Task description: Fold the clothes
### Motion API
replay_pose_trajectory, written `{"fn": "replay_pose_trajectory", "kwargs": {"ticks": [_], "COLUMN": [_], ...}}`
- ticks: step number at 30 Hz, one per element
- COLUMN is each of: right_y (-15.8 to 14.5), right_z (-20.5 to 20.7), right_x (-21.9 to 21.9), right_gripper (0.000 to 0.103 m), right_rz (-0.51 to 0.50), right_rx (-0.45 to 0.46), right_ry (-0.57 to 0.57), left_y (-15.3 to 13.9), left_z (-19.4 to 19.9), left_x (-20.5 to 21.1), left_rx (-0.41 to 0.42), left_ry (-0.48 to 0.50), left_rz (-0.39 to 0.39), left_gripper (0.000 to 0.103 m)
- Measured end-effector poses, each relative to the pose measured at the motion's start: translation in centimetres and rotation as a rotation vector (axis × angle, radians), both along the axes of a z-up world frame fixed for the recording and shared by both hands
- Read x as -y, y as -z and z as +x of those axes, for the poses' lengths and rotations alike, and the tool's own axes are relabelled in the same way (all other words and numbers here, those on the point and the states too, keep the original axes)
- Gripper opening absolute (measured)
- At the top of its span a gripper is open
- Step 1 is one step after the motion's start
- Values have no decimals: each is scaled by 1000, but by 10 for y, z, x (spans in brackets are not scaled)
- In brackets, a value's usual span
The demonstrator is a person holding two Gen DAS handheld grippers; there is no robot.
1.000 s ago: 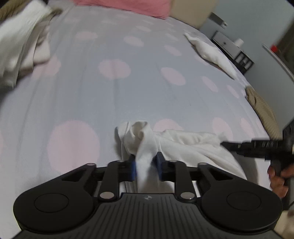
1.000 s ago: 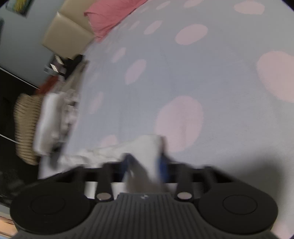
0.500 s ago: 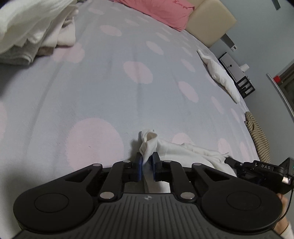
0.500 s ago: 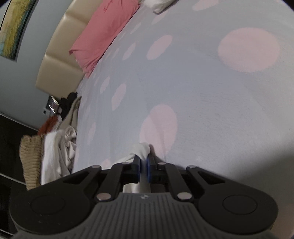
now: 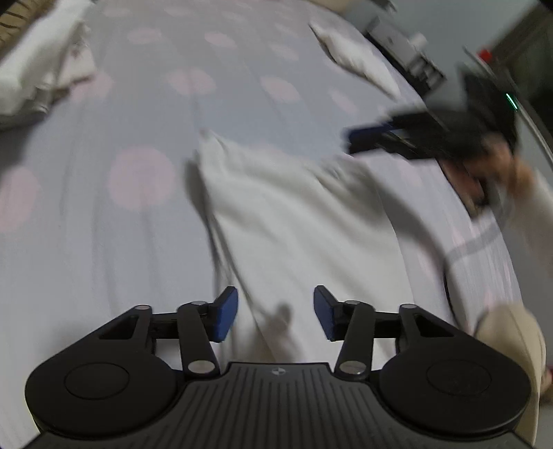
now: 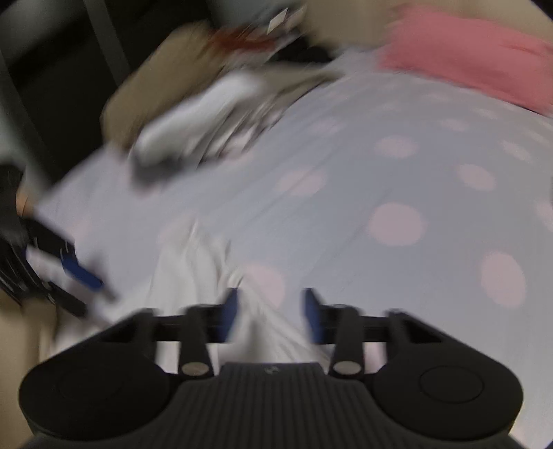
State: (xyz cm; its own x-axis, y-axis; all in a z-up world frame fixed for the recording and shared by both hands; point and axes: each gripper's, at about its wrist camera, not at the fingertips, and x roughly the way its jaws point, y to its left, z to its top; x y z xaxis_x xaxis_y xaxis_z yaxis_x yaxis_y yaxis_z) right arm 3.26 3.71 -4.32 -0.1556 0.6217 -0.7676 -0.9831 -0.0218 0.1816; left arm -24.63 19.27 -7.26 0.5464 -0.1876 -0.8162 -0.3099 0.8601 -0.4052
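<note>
The white garment [image 5: 293, 214] lies spread on the dotted bedsheet [image 5: 103, 224], near the bed's edge, held by neither gripper. The left gripper [image 5: 275, 316] hangs over its near part with blue pads wide apart. The right gripper [image 6: 270, 316], blurred by motion, is likewise spread above the cloth; a hand [image 5: 497, 172] grips it. A clothes pile [image 5: 38, 79] sits well apart, and a pink pillow [image 6: 477, 55] lies at the bed's head.

Home bedroom: polka-dot bedsheet [image 5: 138, 224], pink pillow [image 6: 466, 58], padded headboard [image 6: 345, 20].
</note>
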Motion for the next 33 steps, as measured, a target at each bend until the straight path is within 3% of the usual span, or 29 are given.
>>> {"fn": "replay_pose_trajectory", "kwargs": {"ticks": [4,8,11,15,16,18,20,21,28,32,33], "right_y": [12,16,21,29,32,37,42,40,28,30,29], "right_z": [-15,-25,-33,-43,-44,-45,-44,-42,-27,-12,-6], "right_x": [-24,-41,-47,-58,-60,-63,-64,-63,-54,-53,-51], "right_gripper": [23,25,32,33,33,31,8,6,4,0,0], "right_rz": [-153,-218,-282,-337,-350,-368,-377,-363,-302,-292,-299], "right_rx": [92,158,207,229,230,229,228,232,229,312,298], "right_ry": [-214,-321,-381,-445,-451,-459,-463,-454,-367,-242,-214], "left_y": [8,16,22,30,32,33,33,33,35,34,33], "left_z": [0,0,1,1,1,1,0,-1,-10,-14,-15], "left_x": [10,21,29,39,41,44,42,41,30,26,25], "left_rx": [-27,-53,-73,-100,-108,-128,-143,-150,-192,-198,-196], "left_ry": [40,80,111,151,151,142,138,137,126,116,110], "left_rz": [0,-1,-1,-2,13,59,56,49,39,33,27], "left_gripper": [38,38,38,37,33,13,7,4,2,1,1]}}
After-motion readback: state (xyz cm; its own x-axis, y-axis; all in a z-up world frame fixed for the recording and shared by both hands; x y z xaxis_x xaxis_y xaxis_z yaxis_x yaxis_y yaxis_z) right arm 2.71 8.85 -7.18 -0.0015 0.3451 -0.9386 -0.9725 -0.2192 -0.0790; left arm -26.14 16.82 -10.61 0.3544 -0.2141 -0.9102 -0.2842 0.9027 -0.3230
